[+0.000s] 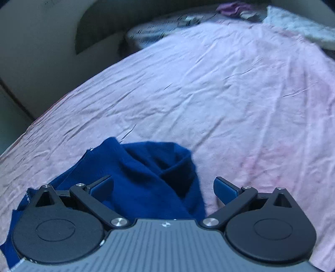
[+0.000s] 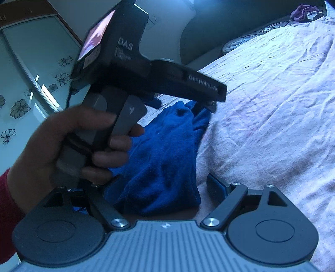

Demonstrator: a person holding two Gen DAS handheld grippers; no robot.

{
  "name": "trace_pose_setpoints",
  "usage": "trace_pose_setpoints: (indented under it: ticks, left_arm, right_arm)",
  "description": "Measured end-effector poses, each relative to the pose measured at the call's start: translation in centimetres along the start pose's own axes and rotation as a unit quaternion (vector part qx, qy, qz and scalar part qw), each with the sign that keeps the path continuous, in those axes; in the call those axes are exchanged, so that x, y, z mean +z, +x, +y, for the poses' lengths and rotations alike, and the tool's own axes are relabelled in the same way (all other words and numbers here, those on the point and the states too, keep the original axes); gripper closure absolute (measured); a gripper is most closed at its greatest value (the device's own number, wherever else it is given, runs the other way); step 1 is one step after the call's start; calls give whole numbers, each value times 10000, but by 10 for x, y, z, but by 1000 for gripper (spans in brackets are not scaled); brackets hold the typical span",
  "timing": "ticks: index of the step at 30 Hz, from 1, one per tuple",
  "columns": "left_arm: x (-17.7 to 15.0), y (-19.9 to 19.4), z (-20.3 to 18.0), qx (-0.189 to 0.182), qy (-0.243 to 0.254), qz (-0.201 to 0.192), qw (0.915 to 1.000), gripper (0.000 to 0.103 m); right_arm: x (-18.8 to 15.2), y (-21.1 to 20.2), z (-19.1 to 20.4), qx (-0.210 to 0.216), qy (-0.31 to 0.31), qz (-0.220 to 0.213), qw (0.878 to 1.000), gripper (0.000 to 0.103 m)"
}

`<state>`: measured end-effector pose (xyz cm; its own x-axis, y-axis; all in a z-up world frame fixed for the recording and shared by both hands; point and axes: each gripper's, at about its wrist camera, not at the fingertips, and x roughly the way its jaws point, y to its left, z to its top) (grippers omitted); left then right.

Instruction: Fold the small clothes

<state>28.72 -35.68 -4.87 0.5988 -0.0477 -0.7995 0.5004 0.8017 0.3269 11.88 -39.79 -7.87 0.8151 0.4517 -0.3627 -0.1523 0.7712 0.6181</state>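
Wardrobe doors (image 2: 25,87): pale glass with flower prints, far left of the right wrist view, away from the work.

Left hand (image 2: 62,142): wrapped round the handle of the left gripper, fingers on the trigger; a red sleeve shows at the wrist.

Left gripper (image 1: 163,186): jaws spread wide, nothing between the pads; it hangs just above the garment, its left finger over the cloth, its right finger over the sheet.

Blue garment (image 1: 146,177): a small knitted piece, bunched and partly doubled over itself, lying on the near left part of the bed; a raw edge trails off to the left.

Right gripper (image 2: 161,188): also wide apart and gripping nothing; the garment's near end lies between its fingers.

Pink sheet (image 1: 230,94): creased, bare across the middle and right.

Far clutter (image 1: 230,9): purple cloth and a patterned cover at the head of the bed, well apart.

Step in hand: probably picking hold points to spread or fold the piece.

Doing it well: each gripper should take one single layer at an outer edge or corner, not the bunched middle; close fully before lifting, then draw the two holds apart so the cloth lies flat on the bare sheet before any fold.
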Motion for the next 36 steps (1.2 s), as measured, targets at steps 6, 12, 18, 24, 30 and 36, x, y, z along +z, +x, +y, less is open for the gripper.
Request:
trace_pose_setpoints:
  ticks: [6, 12, 18, 24, 30, 36]
  left_arm:
    - [-8, 9, -4, 156, 222, 14, 9996, 14]
    - [-14, 6, 23, -587, -381, 11, 9975, 58]
    - [-20, -8, 45, -1032, -714, -241, 9918, 81]
    - [-24, -17, 59, -1262, -772, -398, 9882, 83]
    - [-27, -26, 77, -1337, -880, -500, 9858, 83]
    - [-32, -32, 87, -1223, -974, -534, 9863, 83]
  right_arm:
    - [0, 0, 0, 6, -9, -4, 10000, 17]
    - [-2, 1, 4, -49, -119, 32, 9999, 17]
    - [4, 6, 6, -43, -22, 122, 9999, 17]
    - [20, 25, 7, -58, 172, 245, 9995, 18]
    - [24, 38, 12, -499, 163, 447, 9976, 85]
    - [24, 25, 30, -633, 76, 16, 9980, 94]
